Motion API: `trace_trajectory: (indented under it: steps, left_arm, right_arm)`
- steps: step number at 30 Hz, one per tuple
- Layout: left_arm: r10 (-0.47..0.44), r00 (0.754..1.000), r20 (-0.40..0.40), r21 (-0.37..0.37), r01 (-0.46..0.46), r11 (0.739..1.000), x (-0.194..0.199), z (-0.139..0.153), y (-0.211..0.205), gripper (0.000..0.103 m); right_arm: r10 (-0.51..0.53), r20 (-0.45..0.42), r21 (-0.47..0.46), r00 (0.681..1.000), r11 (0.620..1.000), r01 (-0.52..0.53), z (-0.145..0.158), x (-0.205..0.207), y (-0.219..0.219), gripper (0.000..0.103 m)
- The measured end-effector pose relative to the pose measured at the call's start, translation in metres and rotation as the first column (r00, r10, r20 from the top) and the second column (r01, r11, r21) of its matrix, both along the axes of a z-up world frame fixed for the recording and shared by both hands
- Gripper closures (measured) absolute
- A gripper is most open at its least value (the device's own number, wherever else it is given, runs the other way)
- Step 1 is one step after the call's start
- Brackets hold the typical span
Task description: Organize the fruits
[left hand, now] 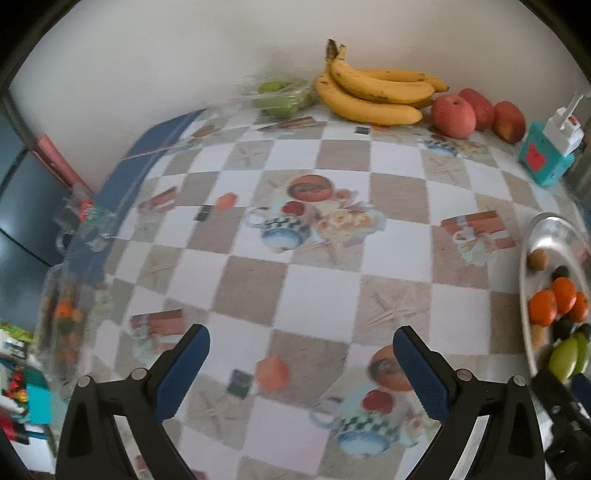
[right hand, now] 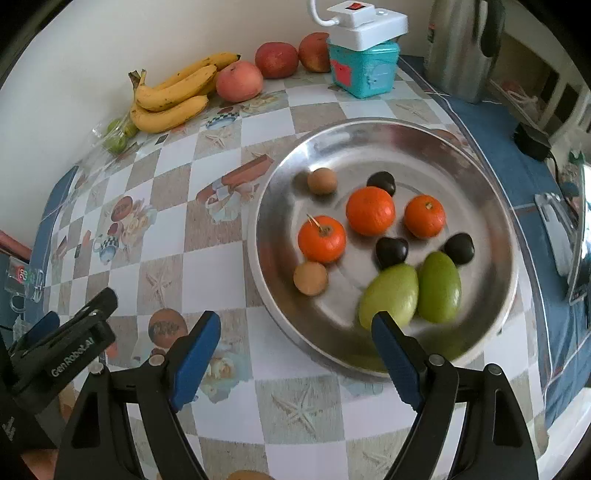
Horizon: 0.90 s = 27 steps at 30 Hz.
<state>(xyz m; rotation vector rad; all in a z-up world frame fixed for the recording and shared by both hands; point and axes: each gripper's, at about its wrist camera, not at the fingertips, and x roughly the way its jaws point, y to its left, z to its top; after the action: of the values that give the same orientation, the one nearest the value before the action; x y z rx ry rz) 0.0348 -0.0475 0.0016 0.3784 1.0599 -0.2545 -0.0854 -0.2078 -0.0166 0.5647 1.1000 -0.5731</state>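
A round steel tray point(right hand: 491, 206) holds three oranges point(right hand: 370, 210), two green fruits point(right hand: 439, 287), two small brown fruits point(right hand: 311, 278) and three dark ones point(right hand: 391, 252). My right gripper point(right hand: 295, 325) hangs open over the tray's near-left rim, nothing between its blue pads. My left gripper point(left hand: 301, 341) is open above the checked tablecloth with nothing in it; the tray point(left hand: 546, 236) lies at its right. Against the wall lie a banana bunch point(left hand: 373, 94), three red apples point(left hand: 453, 116) and a clear bag of green fruits point(left hand: 282, 94). The left gripper's body point(right hand: 62, 350) shows at the right wrist view's lower left.
A teal box point(right hand: 364, 72) with a white power strip point(right hand: 369, 27) on top stands at the back. A steel jug point(right hand: 458, 48) is behind the tray. Clear plastic bags point(left hand: 70, 295) hang at the table's left edge. Blue cloth point(right hand: 532, 192) borders the table's right side.
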Motion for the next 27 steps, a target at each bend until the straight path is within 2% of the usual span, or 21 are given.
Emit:
trace_trajectory:
  steps: [10,20,27]
  left_arm:
    - [-0.002,0.999,0.033,0.048,0.001,0.999,-0.025,0.014,0.025,0.002]
    - [-0.052,0.998,0.039,0.038,0.051,0.998,-0.048,0.021,0.037,0.002]
    - [-0.055,0.997,0.050,0.020,0.054,0.998,-0.053,0.028,0.041,0.002]
  right_arm:
    - [-0.024,-0.006,-0.018,1.000,1.000,0.024,0.004,-0.032,0.017,0.019]
    - [-0.002,-0.019,-0.046,1.000,0.999,0.001,0.007,-0.044,0.031,0.019]
    - [-0.018,0.003,-0.060,1.000,0.998,0.018,0.014,-0.052,0.033,0.019]
